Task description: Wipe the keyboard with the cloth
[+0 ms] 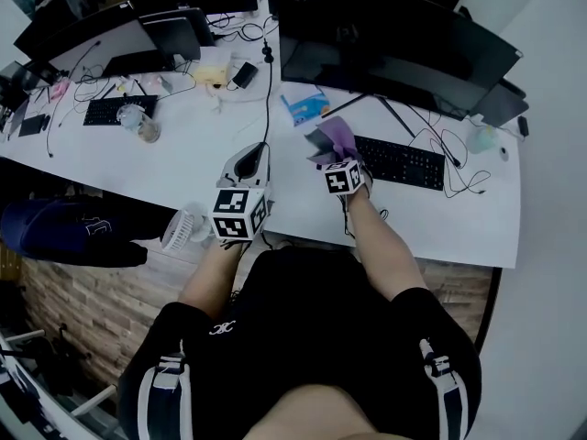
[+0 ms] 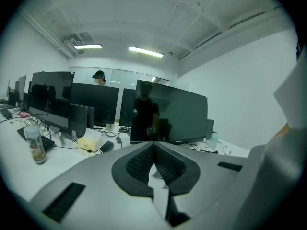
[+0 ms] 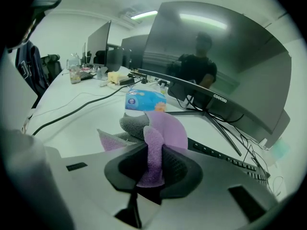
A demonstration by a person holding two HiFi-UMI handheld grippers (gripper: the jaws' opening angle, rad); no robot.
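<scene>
Plainly, by my reckoning, the wiping proper had not begun. My right gripper [image 3: 152, 169] was clamped on the purple cloth [image 3: 160, 133], with a fold standing up between its jaws. It hung over the white desk [image 1: 183, 163] by the left end of the black keyboard [image 1: 400, 161], which lay at its three o'clock. A blue tissue pack [image 3: 145, 100] sat at twelve. My left gripper [image 2: 154, 152], jaws together on nothing, idled at nine o'clock. Next, I judged, the cloth needed lowering onto the keys and dragging rightward along them.
</scene>
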